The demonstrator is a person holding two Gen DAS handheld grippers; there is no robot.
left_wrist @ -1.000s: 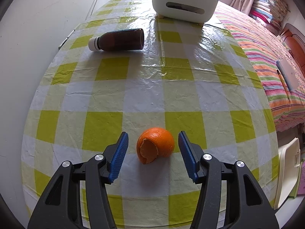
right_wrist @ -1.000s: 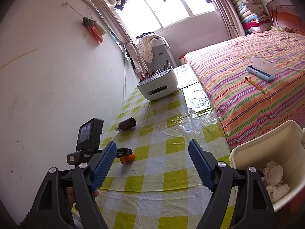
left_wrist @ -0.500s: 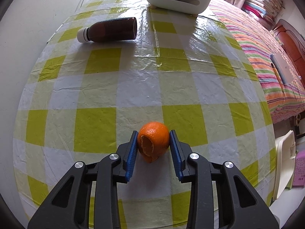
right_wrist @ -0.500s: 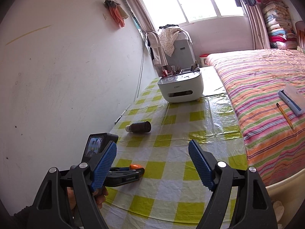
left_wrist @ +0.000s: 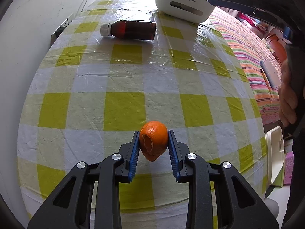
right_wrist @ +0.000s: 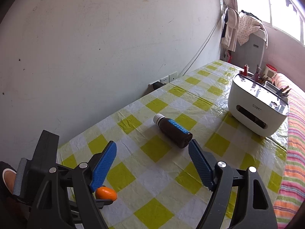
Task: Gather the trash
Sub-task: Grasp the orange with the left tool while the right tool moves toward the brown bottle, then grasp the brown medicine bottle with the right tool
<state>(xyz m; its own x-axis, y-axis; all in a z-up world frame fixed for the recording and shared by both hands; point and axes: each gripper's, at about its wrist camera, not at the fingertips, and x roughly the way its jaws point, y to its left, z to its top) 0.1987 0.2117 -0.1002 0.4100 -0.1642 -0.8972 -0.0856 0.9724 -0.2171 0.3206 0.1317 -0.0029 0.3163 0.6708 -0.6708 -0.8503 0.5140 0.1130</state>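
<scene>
Yellow-and-white checked plastic sheeting covers the surface (left_wrist: 118,80), which stands against a pale wall on the left, with a striped bed (left_wrist: 247,57) along its right side.

From the left wrist: the left tongs (left_wrist: 153,145) have just been closing and now grip a piece of orange peel (left_wrist: 153,140) between their blue pads, at the near middle of the surface. Farther off, a brown bottle (left_wrist: 133,29) with a white cap lies on its side. Beyond it, at the far right, stands a white organiser box (left_wrist: 181,7) with a slot in its front; what its top holds is cut off here. A hand (left_wrist: 287,97) grips the dark right tool at the right edge. A cream bin (left_wrist: 274,154) shows low on the right beside the surface; its inside cannot be seen.

From the right wrist: the right tongs (right_wrist: 152,164) stand wide apart with nothing between them, aimed over the surface toward the bottle (right_wrist: 173,131). The peel (right_wrist: 106,193) shows at the lower left, clamped in the other tool. The white box (right_wrist: 257,112) sits far right, with small upright items poking from its top compartments, too small to name.
</scene>
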